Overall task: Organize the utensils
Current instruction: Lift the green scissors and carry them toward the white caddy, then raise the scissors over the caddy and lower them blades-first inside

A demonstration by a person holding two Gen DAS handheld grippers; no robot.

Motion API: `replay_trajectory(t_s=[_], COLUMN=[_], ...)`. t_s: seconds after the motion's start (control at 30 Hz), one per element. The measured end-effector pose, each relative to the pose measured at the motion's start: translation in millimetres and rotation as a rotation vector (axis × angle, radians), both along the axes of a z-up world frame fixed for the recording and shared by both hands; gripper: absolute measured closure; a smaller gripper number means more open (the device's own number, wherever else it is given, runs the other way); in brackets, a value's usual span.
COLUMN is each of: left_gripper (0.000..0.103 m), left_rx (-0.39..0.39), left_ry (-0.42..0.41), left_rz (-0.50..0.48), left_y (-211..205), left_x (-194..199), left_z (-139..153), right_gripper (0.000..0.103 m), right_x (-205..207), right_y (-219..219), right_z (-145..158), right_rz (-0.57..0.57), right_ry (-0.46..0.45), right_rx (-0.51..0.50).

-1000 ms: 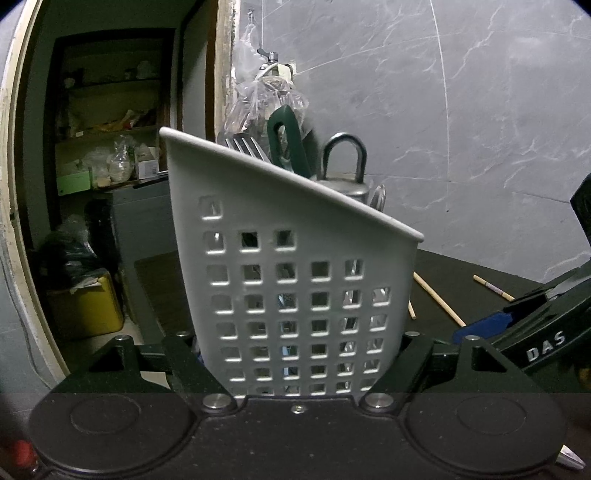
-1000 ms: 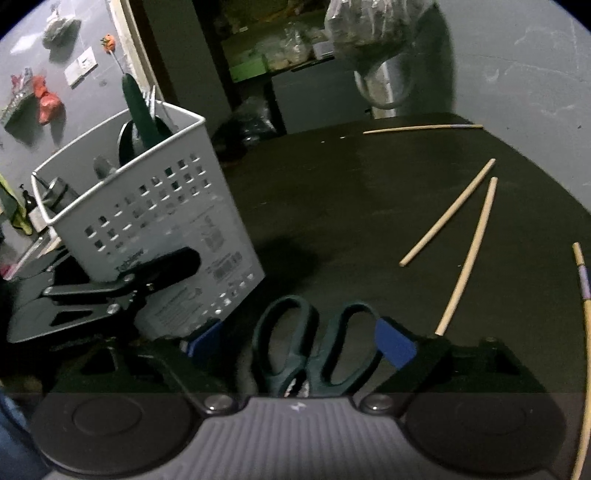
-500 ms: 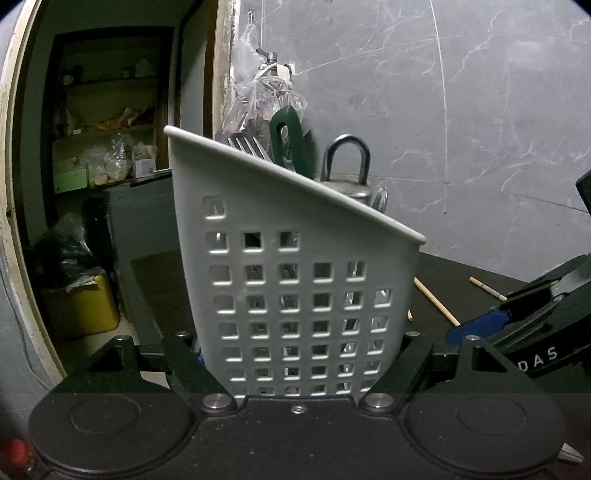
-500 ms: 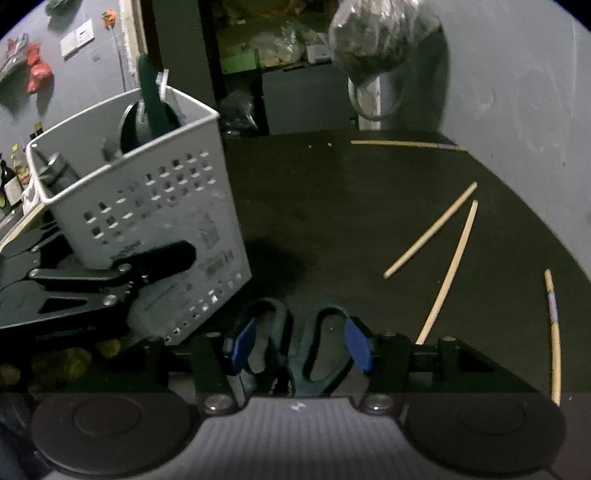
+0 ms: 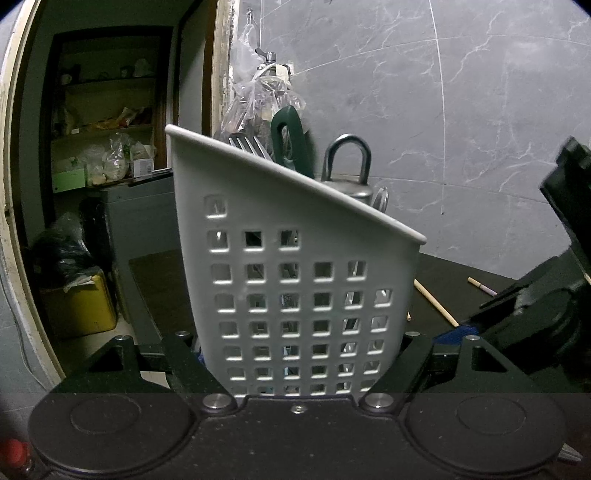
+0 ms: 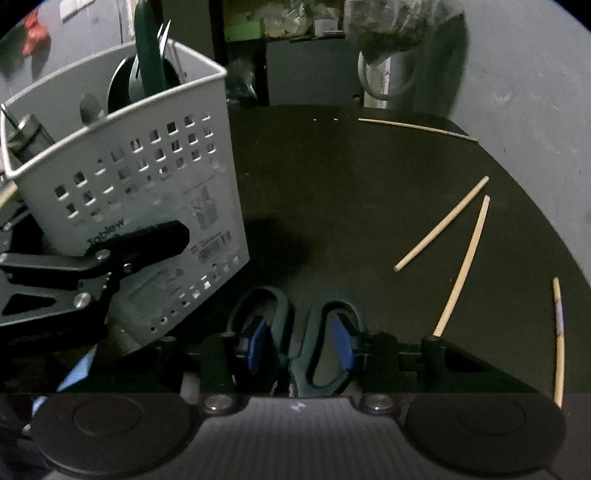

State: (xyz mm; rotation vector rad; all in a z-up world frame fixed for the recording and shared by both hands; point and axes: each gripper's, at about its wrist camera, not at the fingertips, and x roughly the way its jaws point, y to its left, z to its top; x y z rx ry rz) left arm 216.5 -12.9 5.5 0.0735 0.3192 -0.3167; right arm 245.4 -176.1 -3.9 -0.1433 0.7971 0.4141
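Note:
A white perforated basket holding a fork, a green-handled tool and a metal utensil stands tilted on the dark table. My left gripper is shut on its lower sides; one black finger lies against its labelled wall. Dark green scissors lie flat beside the basket. My right gripper hangs over their handle loops, its jaws closing. The blue pads overlap the loops; I cannot make out a firm press.
Several wooden chopsticks lie loose to the right: a crossed pair, one near the right edge and one at the back. A filled plastic bag hangs at the marble wall. Left of the table is an open doorway with shelves.
The right gripper's jaws have narrowed from wide apart to close over the scissors' handles, and it has shifted and rolled a little. The left gripper and basket have stayed put.

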Motion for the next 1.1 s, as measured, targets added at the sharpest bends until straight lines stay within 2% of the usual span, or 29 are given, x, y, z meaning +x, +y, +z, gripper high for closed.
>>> replay_trajectory(t_s=[0.03, 0.23, 0.33, 0.53, 0.77, 1.1], left_gripper=[0.025, 0.024, 0.024, 0.024, 0.024, 0.025], left_rx=[-0.001, -0.004, -0.004, -0.005, -0.002, 0.01], left_ry=[0.0, 0.0, 0.0, -0.001, -0.001, 0.003], left_rz=[-0.001, -0.004, -0.004, -0.004, -0.003, -0.012], left_y=[1, 0, 1, 1, 0, -5], left_x=[-1, -1, -1, -1, -1, -1], left_z=[0, 0, 0, 0, 0, 0], right_gripper=[0.068, 0.071, 0.071, 0.07, 0.07, 0.07], right_x=[3, 11, 14, -1, -30, -51], right_y=[1, 6, 1, -17, -32, -44], right_z=[1, 5, 5, 21, 39, 49], right_rz=[-0.001, 0.02, 0.032, 0.022, 0.017, 0.027], right_ry=[0.007, 0.035, 0.026, -0.135, -0.367, -0.611], right_rx=[0.003, -0.032, 0.013, 0.121, 0.215, 0.316])
